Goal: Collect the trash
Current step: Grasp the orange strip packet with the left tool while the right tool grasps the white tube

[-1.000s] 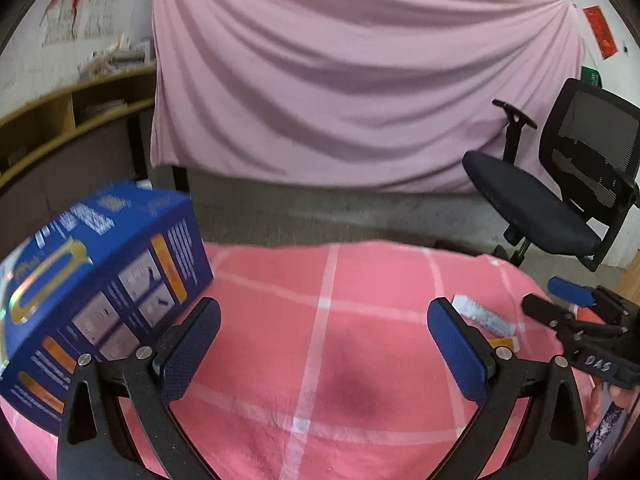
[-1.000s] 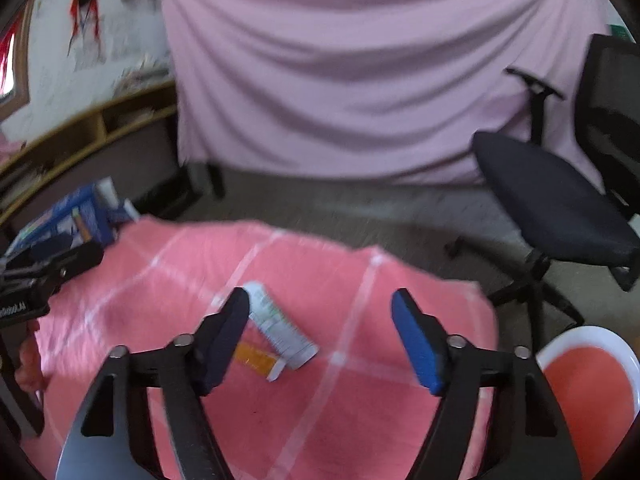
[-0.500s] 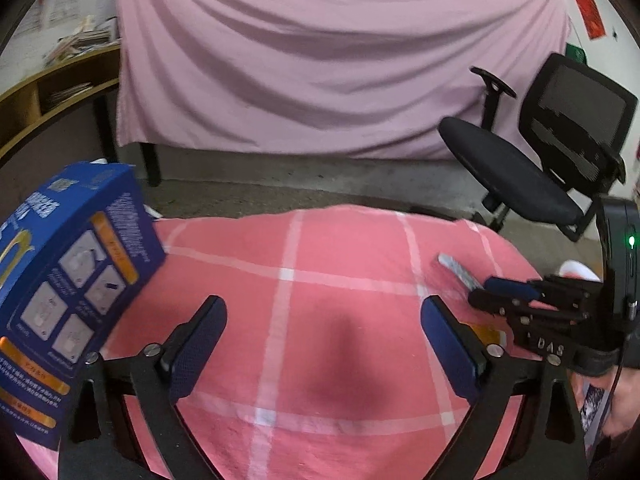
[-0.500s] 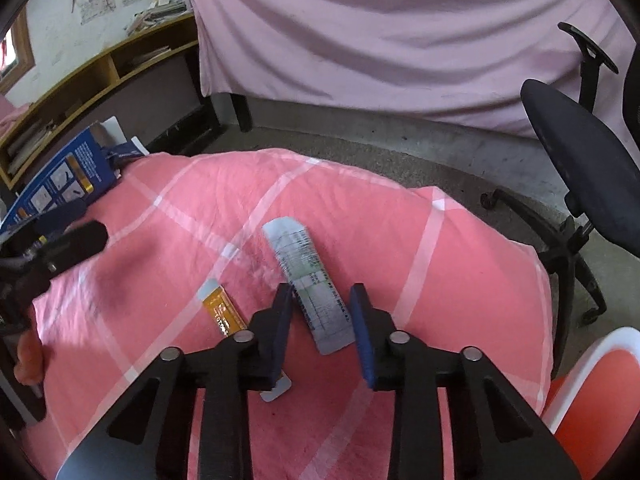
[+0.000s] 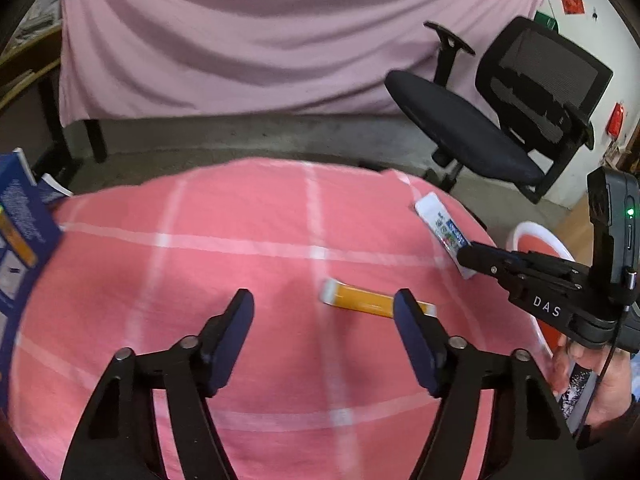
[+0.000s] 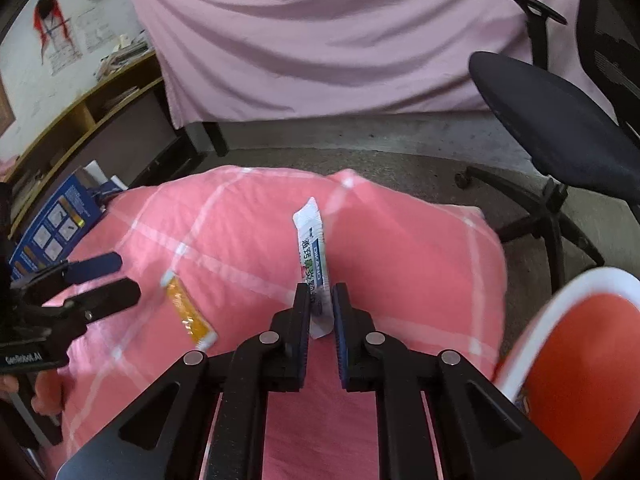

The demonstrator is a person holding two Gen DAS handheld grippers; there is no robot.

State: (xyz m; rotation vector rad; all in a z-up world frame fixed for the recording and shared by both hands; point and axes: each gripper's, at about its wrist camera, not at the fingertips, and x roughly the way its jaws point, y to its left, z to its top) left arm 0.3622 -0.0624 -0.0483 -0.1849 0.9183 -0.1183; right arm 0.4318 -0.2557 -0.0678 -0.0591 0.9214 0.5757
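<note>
White sachet [image 6: 313,256] with blue and green print lies on the pink checked cloth [image 6: 248,232] covering the bench, its near end pinched between the pads of the right claw [image 6: 321,308], whose jaws have just been closing onto it. Just left of the sachet lies an orange sachet [image 6: 188,312], flat on the cloth. The left claw [image 5: 324,316] hovers over that orange sachet [image 5: 372,302], its jaws apart and lately narrowing, gripping nothing. Right of the white sachet stands a red bin with a white rim [image 6: 576,360]; a blue box [image 6: 56,228] sits well to the left.
</note>
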